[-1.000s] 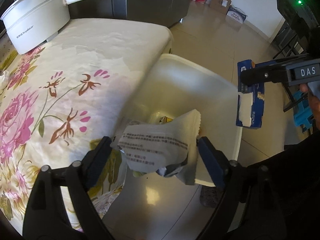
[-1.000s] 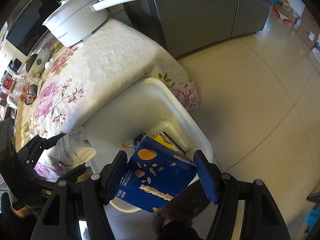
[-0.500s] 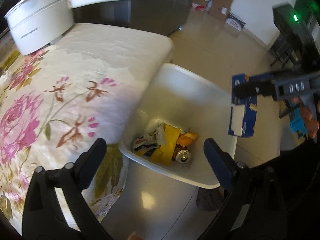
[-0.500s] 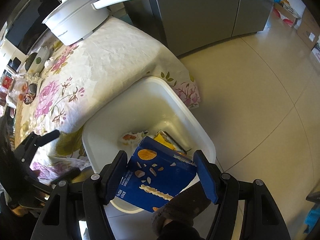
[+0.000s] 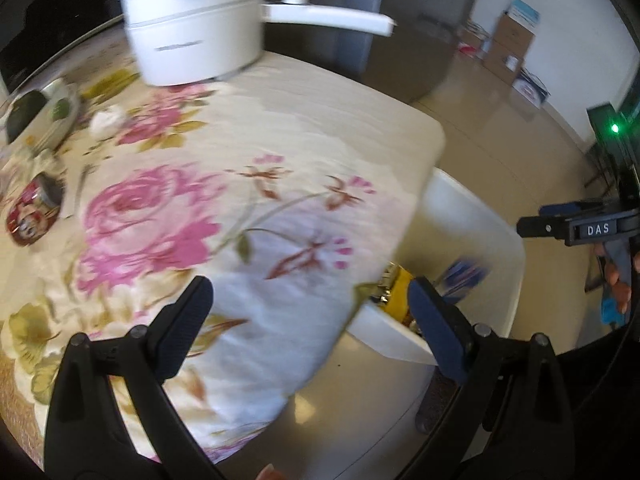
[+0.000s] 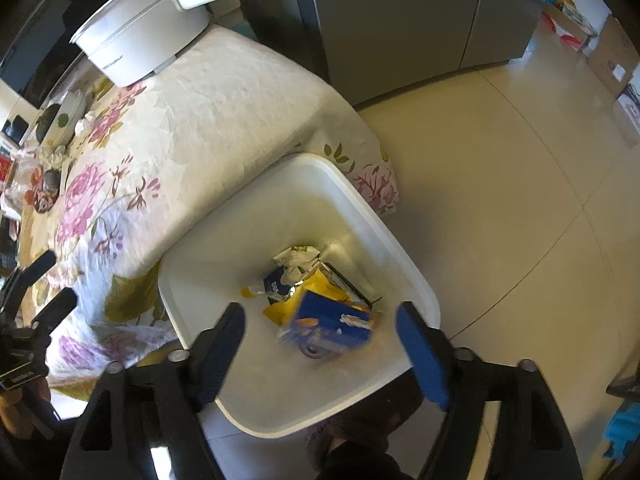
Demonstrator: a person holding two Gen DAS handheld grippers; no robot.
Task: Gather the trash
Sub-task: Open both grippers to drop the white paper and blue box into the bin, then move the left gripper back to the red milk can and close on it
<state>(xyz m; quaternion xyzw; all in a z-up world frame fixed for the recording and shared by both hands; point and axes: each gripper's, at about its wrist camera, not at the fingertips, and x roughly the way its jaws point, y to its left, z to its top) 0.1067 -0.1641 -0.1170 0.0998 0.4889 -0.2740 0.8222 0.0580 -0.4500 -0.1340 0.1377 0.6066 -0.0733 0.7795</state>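
Kitchen, pale tiled floor, grey fridge behind. Worktop (image 5: 280, 128) under a floral cloth; white bin (image 6: 404, 276) on the floor, tight against the worktop's corner.

Blue box (image 6: 332, 320): blurred, inside the bin's mouth, above yellow and white wrappers and what looks like a can. It sits between the right gripper (image 6: 320, 340) fingers but neither pad touches it. Jaws are opening, box let go. From the left wrist view it shows only as a blue smear (image 5: 464, 276) behind the rim.

Left gripper (image 5: 308, 304): spread wide, nothing in it, over the worktop's near corner. Picture smeared, so the hand is on the move.

Left to collect, far end of the worktop: a red printed can (image 5: 34, 212), a crumpled white wad (image 5: 106, 120), a small cluttered dish (image 5: 56, 116). White saucepan (image 5: 196, 28) with a long handle stands behind them.

Risks, as I judge them:
- Box is flat and light; it could catch on the heap and rest propped high, crowding later drops.
- Bin rim lies just under the cloth's overhang. An item released too near the worktop may hit the rim or cloth and fall to the floor.
- Reaching for the can and wad means passing close to the saucepan handle and dish; a wide-open gripper could knock them.
- A snagged finger would drag the loose cloth, and everything on it.
- Can looks open-topped: tilt it early and dregs may spill.
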